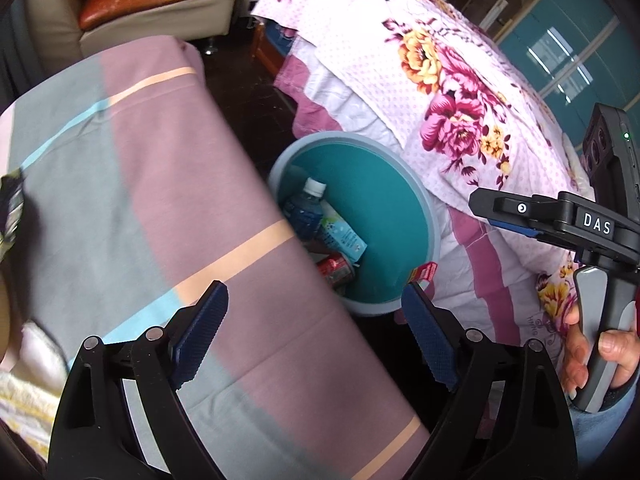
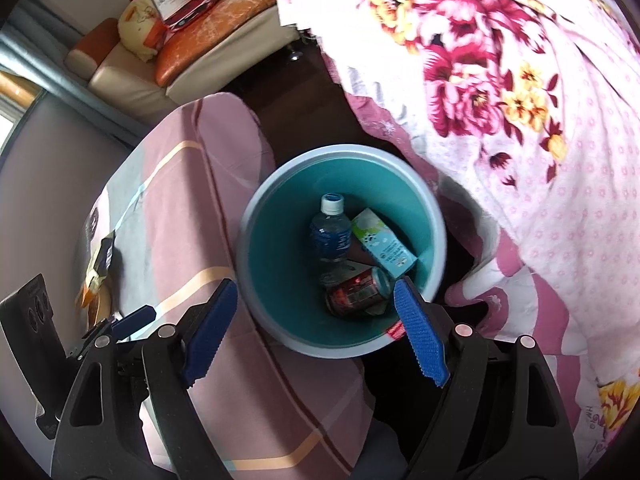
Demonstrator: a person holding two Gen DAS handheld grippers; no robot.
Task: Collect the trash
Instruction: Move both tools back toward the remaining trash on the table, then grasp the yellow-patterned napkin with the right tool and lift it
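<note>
Both tongs gape empty: the left tongs (image 1: pixel 314 334) hang over the cloth with a dark wrapper (image 1: pixel 11 208) far to their left, nearer them than the right tongs (image 2: pixel 316 330) above the bin (image 2: pixel 256 240).

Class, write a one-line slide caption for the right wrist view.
Open right tool above a teal bin holding a water bottle, carton and can.

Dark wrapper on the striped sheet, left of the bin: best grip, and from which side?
Judgement: take the wrapper from above, at its raised dark upper end. It lies flat and crumpled on the striped sheet, so a side approach would likely snag cloth. The left gripper, open and empty, looks nearer to it.
</note>
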